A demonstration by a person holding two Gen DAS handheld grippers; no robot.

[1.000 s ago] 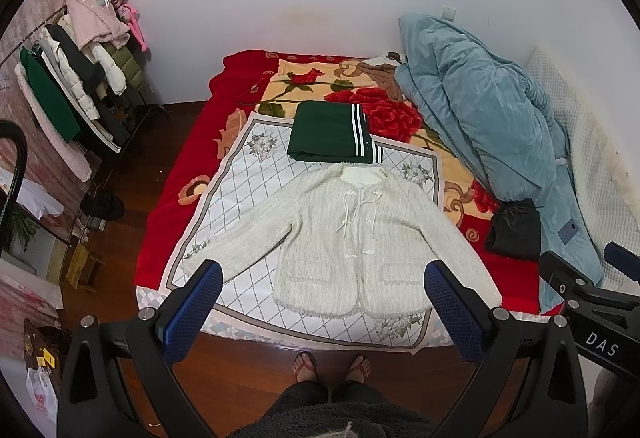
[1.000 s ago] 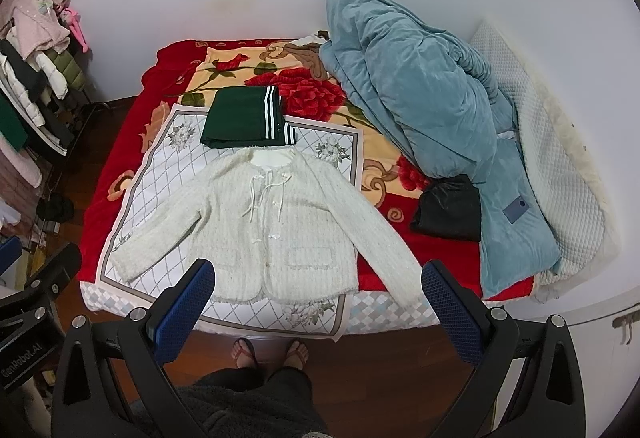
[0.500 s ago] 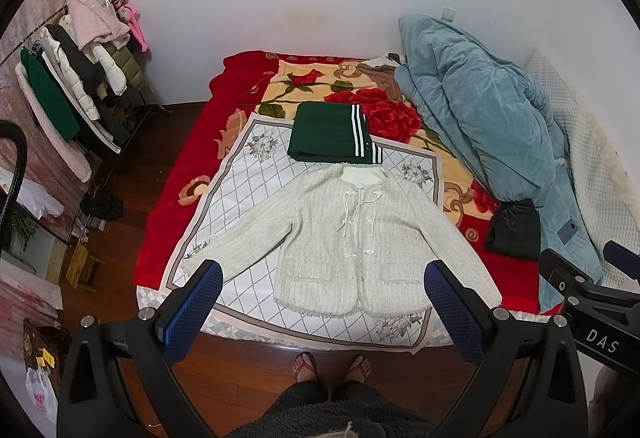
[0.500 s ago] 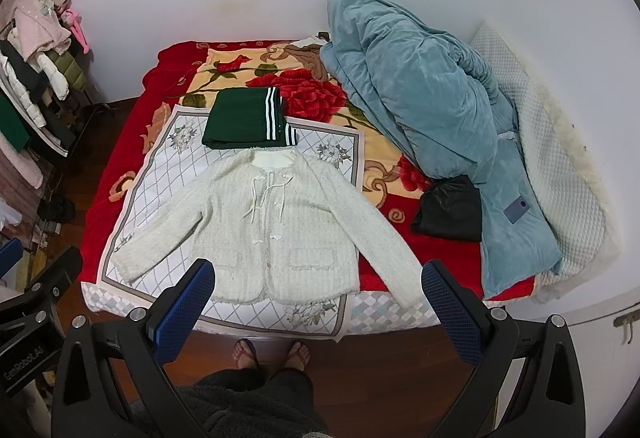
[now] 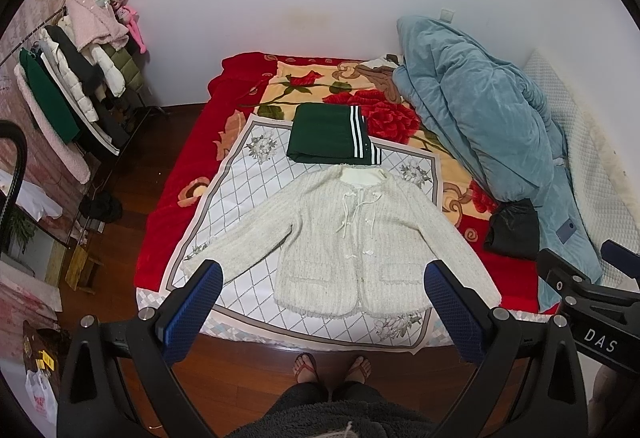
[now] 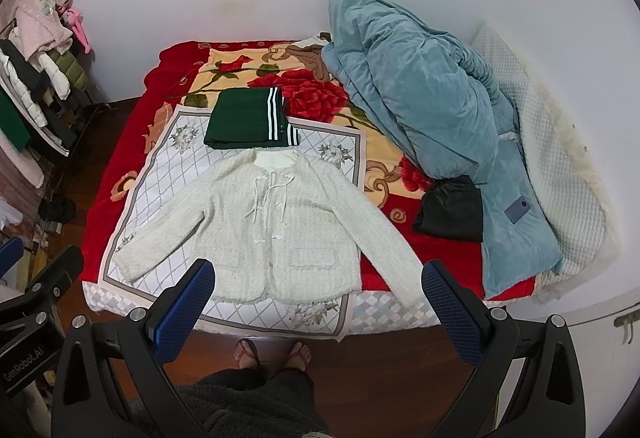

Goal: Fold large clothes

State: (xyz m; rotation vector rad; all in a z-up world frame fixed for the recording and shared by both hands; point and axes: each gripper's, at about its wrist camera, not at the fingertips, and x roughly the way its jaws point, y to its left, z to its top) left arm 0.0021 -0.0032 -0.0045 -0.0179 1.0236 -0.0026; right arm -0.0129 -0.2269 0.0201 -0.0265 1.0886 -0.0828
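Observation:
A cream knitted jacket (image 5: 352, 238) (image 6: 272, 230) lies flat and face up on a white diamond-patterned cloth (image 5: 256, 194) (image 6: 160, 182) on the bed, sleeves spread to both sides, hem toward the near edge. Behind its collar sits a folded dark green garment with white stripes (image 5: 328, 138) (image 6: 244, 122). My left gripper (image 5: 320, 302) is open and held high above the near edge of the bed, apart from the jacket. My right gripper (image 6: 318, 300) is open too, likewise above the hem. Nothing is between either pair of fingers.
A bunched blue quilt (image 5: 480, 126) (image 6: 424, 110) and a black bundle (image 5: 514, 228) (image 6: 450, 210) fill the bed's right side. A clothes rack (image 5: 72, 86) stands at left. A person's feet in sandals (image 5: 332, 366) stand on the wooden floor at the bed's edge.

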